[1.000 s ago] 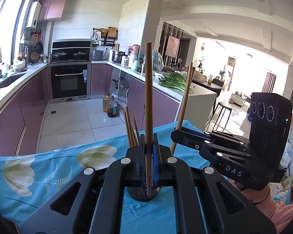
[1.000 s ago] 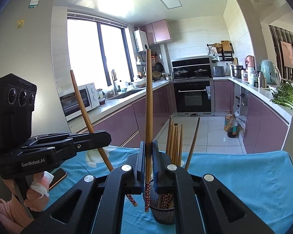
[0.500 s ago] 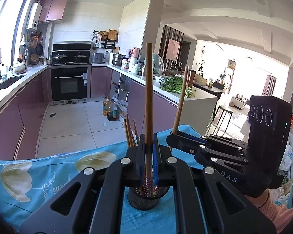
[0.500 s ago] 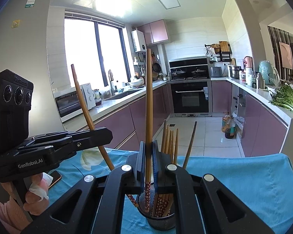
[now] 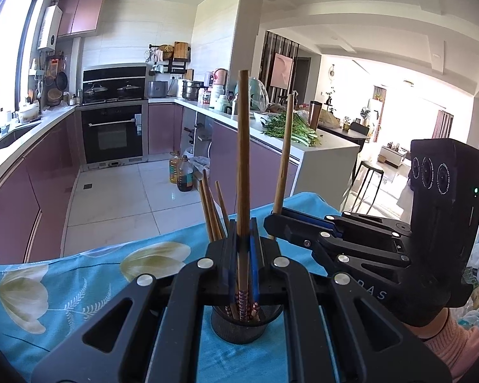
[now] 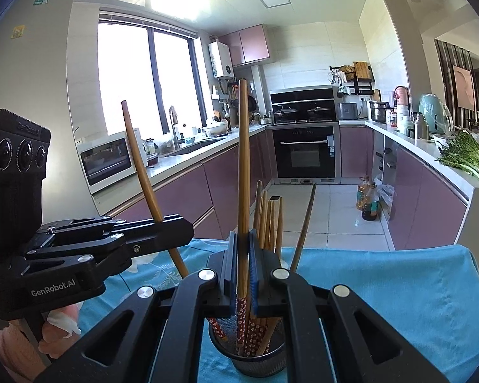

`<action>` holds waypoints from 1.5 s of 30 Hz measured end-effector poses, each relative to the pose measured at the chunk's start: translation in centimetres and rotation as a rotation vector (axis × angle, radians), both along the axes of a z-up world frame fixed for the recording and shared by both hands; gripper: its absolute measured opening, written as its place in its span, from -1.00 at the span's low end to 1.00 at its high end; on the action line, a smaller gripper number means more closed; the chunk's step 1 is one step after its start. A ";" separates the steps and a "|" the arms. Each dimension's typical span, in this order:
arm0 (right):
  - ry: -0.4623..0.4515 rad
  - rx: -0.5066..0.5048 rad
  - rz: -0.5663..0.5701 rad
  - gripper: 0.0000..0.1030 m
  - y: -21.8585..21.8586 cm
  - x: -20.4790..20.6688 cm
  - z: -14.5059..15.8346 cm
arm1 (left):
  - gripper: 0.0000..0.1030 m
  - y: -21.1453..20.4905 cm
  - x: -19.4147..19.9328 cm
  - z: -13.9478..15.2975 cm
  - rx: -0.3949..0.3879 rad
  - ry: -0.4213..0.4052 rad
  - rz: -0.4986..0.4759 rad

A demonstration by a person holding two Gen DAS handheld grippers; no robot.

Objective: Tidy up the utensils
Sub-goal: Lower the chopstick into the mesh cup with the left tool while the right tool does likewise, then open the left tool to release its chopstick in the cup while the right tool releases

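A black mesh cup (image 5: pixel 239 328) stands on the blue flowered cloth (image 5: pixel 79 287) and holds several wooden chopsticks (image 5: pixel 212 210). My left gripper (image 5: pixel 243 226) is shut on an upright chopstick (image 5: pixel 242 146) whose patterned end reaches the cup's mouth. Just to its right, my right gripper (image 5: pixel 273 220) pinches a second chopstick (image 5: pixel 284 153). In the right wrist view my right gripper (image 6: pixel 243 236) is shut on its chopstick (image 6: pixel 243 166), and the patterned end sits inside the cup (image 6: pixel 249 360). My left gripper (image 6: pixel 175 223) holds its chopstick (image 6: pixel 140 166) slanted, tip at the cup's left rim.
The cloth-covered table (image 6: pixel 399 287) ends just beyond the cup, with tiled floor and purple kitchen cabinets (image 6: pixel 182 198) behind. Oil bottles (image 5: pixel 182 175) stand on the floor. A hand in a pink sleeve (image 5: pixel 456 341) holds the right gripper.
Both grippers have sunk a little with their chopsticks. The right one's patterned end went from beside the cup into it, and more of the cup now shows in both views.
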State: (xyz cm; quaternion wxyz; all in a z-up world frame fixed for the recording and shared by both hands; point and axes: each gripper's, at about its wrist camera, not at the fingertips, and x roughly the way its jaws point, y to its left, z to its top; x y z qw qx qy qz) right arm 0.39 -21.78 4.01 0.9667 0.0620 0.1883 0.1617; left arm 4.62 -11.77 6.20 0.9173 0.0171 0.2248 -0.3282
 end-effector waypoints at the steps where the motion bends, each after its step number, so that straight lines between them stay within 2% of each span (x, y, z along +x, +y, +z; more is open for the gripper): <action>1: 0.002 0.001 0.000 -0.89 -0.1 0.1 -0.1 | -0.86 -0.1 0.0 -0.1 0.001 0.004 -0.002; 28: 0.062 -0.009 -0.007 -0.89 -0.6 1.4 -2.1 | -0.86 -0.9 2.2 -1.0 0.040 0.078 -0.009; 45: 0.118 -0.013 -0.002 -0.88 -0.9 2.3 -3.9 | -0.85 -2.0 2.7 -3.2 0.095 0.131 -0.013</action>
